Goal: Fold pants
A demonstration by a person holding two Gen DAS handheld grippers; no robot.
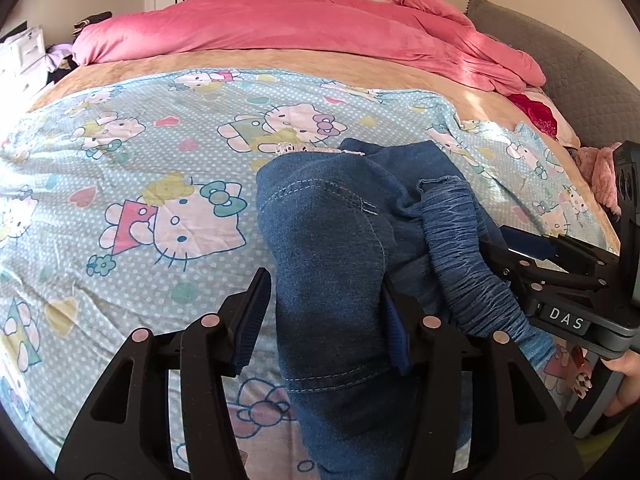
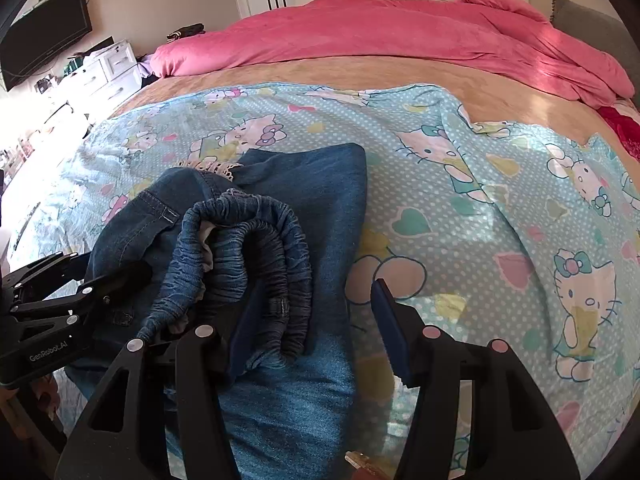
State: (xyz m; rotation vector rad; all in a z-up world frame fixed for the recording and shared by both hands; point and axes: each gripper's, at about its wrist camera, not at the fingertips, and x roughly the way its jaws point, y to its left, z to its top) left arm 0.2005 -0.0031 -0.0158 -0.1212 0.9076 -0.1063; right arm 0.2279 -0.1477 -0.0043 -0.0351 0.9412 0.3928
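Blue denim pants (image 1: 332, 248) with a ruched elastic waistband (image 1: 460, 248) lie bunched on the Hello Kitty sheet. My left gripper (image 1: 326, 316) is open, its fingers astride a fold of the denim. In the right wrist view the pants (image 2: 304, 208) lie in the middle, the waistband (image 2: 248, 248) curled on top. My right gripper (image 2: 316, 328) is open; its left finger (image 2: 244, 332) rests on the waistband and its right finger (image 2: 390, 328) is over the sheet. Each gripper shows at the edge of the other's view.
The blue cartoon sheet (image 1: 140, 200) covers the near bed, over a tan blanket (image 1: 280, 60). A pink duvet (image 1: 300, 24) is heaped at the back. A grey headboard (image 1: 580, 68) is right. A white dresser (image 2: 100, 76) and a TV (image 2: 44, 36) stand at left.
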